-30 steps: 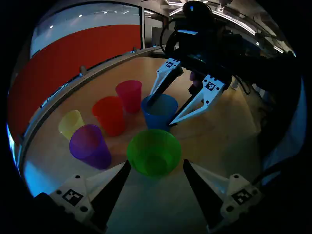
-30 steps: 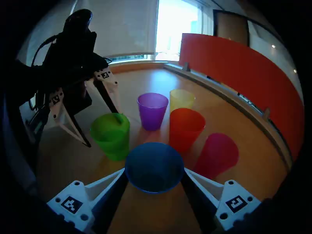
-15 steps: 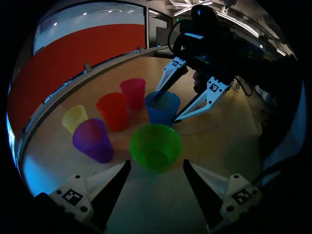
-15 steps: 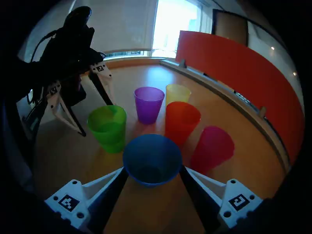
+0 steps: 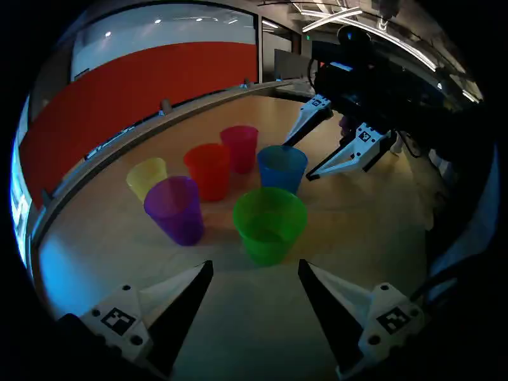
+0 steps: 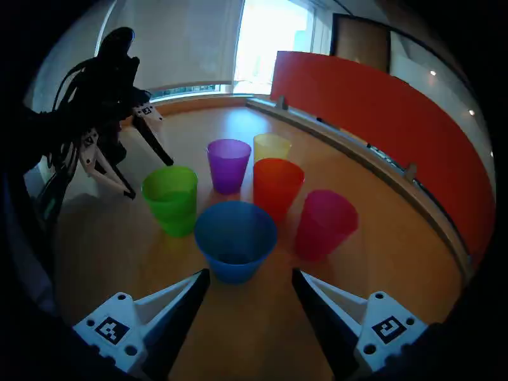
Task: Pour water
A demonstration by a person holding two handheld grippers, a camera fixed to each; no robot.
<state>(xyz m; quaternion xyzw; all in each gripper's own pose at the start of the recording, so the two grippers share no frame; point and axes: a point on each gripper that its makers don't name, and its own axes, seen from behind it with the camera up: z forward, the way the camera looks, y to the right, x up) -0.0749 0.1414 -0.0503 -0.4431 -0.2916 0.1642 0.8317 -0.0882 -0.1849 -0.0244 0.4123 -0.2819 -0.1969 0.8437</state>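
We hold our left hand-held gripper [image 5: 254, 263] apart and empty before the green cup [image 5: 270, 222], our right hand-held gripper [image 6: 249, 273] likewise before the blue cup [image 6: 235, 244].

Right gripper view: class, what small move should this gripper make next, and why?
Probably ease the right gripper forward until its open fingers straddle the blue cup. The cup stands upright just beyond the fingertips, ungripped, and pouring needs a cup in hand.

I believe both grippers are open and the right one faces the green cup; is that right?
Not quite: the right gripper view shows the right gripper facing the blue cup; the green cup stands beside it. Both it and the left gripper are open.
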